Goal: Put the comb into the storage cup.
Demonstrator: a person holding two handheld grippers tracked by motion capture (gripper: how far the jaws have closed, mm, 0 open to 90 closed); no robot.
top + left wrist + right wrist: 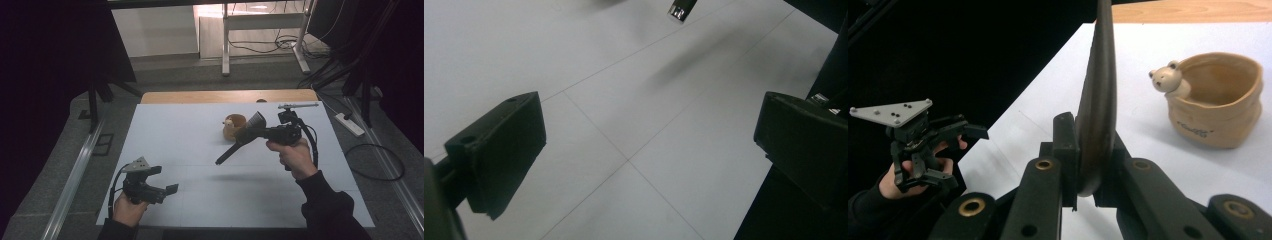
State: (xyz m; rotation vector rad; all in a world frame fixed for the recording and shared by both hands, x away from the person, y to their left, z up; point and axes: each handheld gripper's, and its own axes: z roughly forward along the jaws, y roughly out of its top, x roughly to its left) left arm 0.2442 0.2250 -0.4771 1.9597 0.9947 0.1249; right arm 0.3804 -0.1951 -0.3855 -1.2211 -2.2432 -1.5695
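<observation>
Spatula held just beside the bear pot

Right hand-held gripper (250, 134) clamped on spatula (1098, 100) — blade edge-on, near bear pot (233, 126). Best kept level, eased in gently. Left hand-held gripper (167, 180) apart, well away from pot.

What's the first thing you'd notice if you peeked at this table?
Probably the tan pot with a little bear's head peeking over its rim, sitting on the far middle of the white table. Right beside it, the right gripper holds a dark, flat spatula-like tool up off the table, its fingers clamped on it. Down at the near left corner, the left gripper waits with its fingers apart, holding nothing.
</observation>
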